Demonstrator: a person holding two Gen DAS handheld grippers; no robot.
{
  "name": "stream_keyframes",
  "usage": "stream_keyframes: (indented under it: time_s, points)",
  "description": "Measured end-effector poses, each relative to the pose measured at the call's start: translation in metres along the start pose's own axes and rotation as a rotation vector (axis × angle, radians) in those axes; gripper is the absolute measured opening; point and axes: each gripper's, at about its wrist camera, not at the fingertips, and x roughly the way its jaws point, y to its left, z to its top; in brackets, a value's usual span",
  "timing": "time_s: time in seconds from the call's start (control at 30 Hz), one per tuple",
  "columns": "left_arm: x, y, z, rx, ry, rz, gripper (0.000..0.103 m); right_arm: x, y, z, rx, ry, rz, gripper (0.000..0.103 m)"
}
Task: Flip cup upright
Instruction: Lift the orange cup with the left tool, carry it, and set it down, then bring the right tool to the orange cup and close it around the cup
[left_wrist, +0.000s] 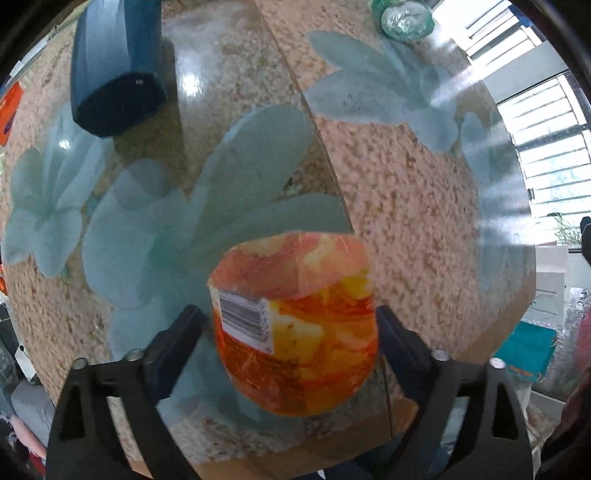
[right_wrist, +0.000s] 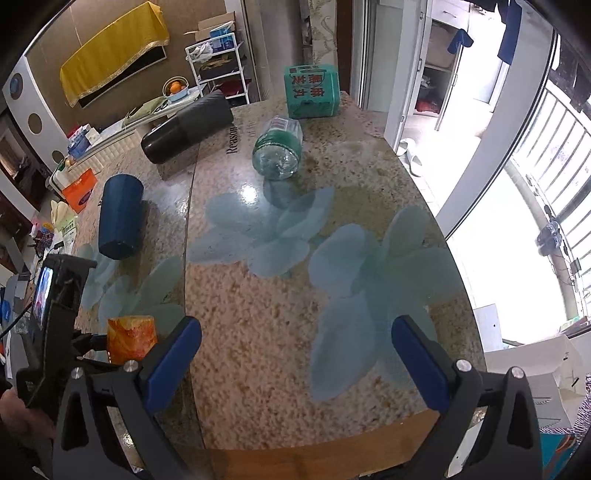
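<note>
Orange-and-yellow cup (left_wrist: 295, 328), fruit-print wrap w/ a barcode sticker, sits on the counter (left_wrist: 406, 206) between the fingers of the left gripper (left_wrist: 290, 332). Jaws are apart, one either side of the cup wall; can't tell if they touch it. Cup seems upside down, closed end facing the camera, though motion blur makes that uncertain. It looks like thin paper or plastic: light, easy to crush, prob. a bit slick. Best hold, in my judgement, is mid-wall w/ gentle pressure, clear of the sticker edge. Right gripper (right_wrist: 295, 354) hangs over bare counter, fingers wide apart, holding nothing; the cup shows at its lower left. Farther back a dark blue tumbler (right_wrist: 120, 218) lies on its side. Beyond it: a clear green-label bottle (right_wrist: 277, 151), a black cylinder (right_wrist: 186, 127), then a green box (right_wrist: 312, 90).
</note>
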Motion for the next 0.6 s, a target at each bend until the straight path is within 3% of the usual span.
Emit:
stream_keyframes:
  time_s: [0.33,0.43,0.6]
  points:
    - [0.007,-0.001,-0.008,0.032,0.039,-0.001,0.103,-0.004,0.002,-0.004,0.0,0.006,0.007,0.103]
    - [-0.004,0.003,-0.009,0.037,0.023,0.011,0.103,-0.005,0.003,-0.005,0.001,0.004,0.007,0.103]
    - [-0.032,0.008,-0.013,0.031,-0.027,-0.03,0.103,-0.007,0.007,-0.003,0.013,0.012,0.015,0.103]
